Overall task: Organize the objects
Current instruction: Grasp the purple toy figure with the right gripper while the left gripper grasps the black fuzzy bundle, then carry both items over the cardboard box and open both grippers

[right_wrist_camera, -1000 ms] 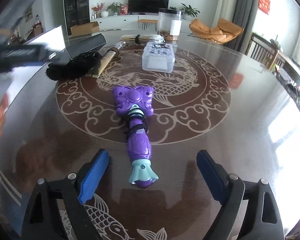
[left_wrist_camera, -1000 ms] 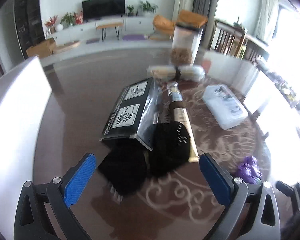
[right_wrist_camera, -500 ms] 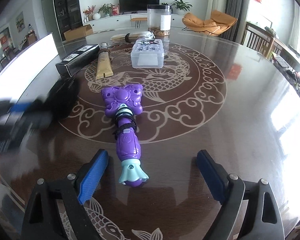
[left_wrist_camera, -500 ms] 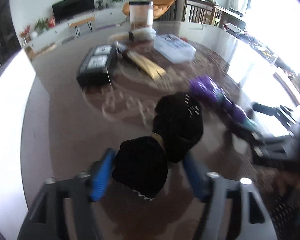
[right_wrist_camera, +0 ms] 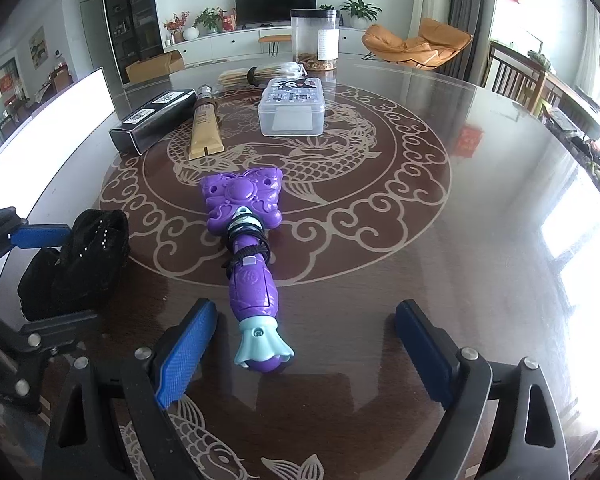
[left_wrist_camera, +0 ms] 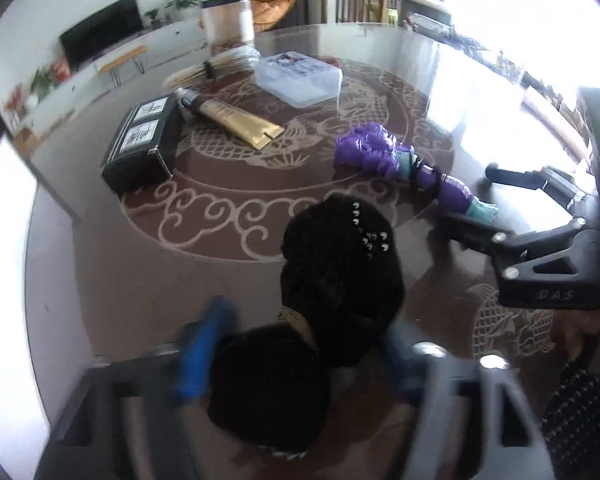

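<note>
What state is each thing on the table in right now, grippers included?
left gripper: jaws have just been closing, around the black bow hair clip.
black bow hair clip: between the left jaws.
right gripper: open, around the toy's handle end, not touching.
purple toy wand: lying flat.
clear plastic box: lid on.
gold tube: capped, lying flat.
black carton: on its side.
clear canister: upright, nearly empty.
</note>
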Motion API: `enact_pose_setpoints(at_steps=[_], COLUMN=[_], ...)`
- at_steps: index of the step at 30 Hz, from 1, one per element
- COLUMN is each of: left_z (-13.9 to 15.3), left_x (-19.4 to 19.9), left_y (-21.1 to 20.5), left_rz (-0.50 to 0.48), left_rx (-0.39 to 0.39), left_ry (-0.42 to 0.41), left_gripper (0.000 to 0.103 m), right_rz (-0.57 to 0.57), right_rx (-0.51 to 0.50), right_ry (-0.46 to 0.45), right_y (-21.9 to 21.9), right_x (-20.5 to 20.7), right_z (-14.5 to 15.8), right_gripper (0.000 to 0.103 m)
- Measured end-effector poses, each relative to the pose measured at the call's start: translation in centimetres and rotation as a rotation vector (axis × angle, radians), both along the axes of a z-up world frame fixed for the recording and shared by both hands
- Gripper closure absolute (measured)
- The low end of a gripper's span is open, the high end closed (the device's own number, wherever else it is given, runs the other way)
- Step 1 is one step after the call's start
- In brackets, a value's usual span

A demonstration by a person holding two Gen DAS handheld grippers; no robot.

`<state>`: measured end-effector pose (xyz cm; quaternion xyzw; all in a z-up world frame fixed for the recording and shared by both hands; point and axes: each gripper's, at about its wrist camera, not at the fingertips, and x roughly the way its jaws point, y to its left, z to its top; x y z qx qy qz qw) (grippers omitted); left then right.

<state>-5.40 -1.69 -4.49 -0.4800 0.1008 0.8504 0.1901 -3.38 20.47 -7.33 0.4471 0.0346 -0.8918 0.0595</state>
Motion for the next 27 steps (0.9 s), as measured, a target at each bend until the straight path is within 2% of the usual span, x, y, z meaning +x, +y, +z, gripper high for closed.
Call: enact_pose_setpoints(at_steps=[1,4,6,7,8,9,12,15,17,18,19,20,21,24,27], left_z=[0.1,0.3,0.2,0.1,0.0,-0.1,-0.3,-0.6,-0.7,-0.6,-0.4,-0.1,0.0,0.6,1.9], left_x=[0.2,1.2,1.8,1.9,1.9,1.9,2.1,2.0,1.7,1.8,1.9,1.8,1.8,2.1,3.5], left_y=[-0.7,-4.1,-5.9,-6.7,-7.2,-7.7,-8.2,-7.5,-6.8,-6.6,-6.3,-6.2,-6.1,-7.0,-8.3], left_rz=[0.056,0.241,0.322,0.354,0.370,0.381,0.347,0.298,0.258,0.249,0.237,0.230,0.223,0.244,0.266], left_rx=[0.000,0.042,0.052,0.052,0.047,0.045,0.039,-0.022,-0.025,-0.023,-0.017,-0.013,-0.004,0.088,0.189], left_ry=[0.004,0.006,0.015,0.010,-0.002,-0.015,-0.021,-0.022,-0.020,-0.015,0.006,0.021,0.023,0.017,0.031], left_gripper=[0.056,0.056,0.051,0.037,0.022,0.018,0.017,0.017,0.018,0.022,0.040,0.066,0.069,0.071,0.071], right_rz=[-0.003,-0.003,-0.001,0.003,0.010,0.021,0.063,0.142,0.161,0.171,0.183,0.193,0.206,0.178,0.115], right_rx=[0.000,-0.003,-0.008,-0.013,-0.018,-0.024,-0.007,-0.008,-0.016,-0.011,0.028,0.060,0.063,0.077,-0.068], right_ry=[0.000,-0.001,-0.002,-0.005,-0.010,-0.017,-0.056,-0.149,-0.194,-0.207,-0.222,-0.218,-0.220,-0.238,-0.246], right_y=[0.0,0.1,0.1,0.2,0.1,0.1,-0.4,-1.3,-2.0,-2.3,-3.0,-3.4,-3.7,-3.7,-1.8], right_x=[0.0,0.1,0.0,0.0,-0.1,-0.1,-0.9,-2.8,-4.3,-4.8,-5.3,-5.5,-5.5,-5.4,-3.9], right_z=[0.0,0.0,0.0,0.0,0.0,-0.1,-0.1,0.2,0.6,0.7,0.8,1.0,1.1,1.4,2.2], right_gripper=[0.012,0.011,0.010,0.006,0.004,0.000,0.000,0.001,0.011,0.027,0.044,0.056,0.084,0.084,0.084])
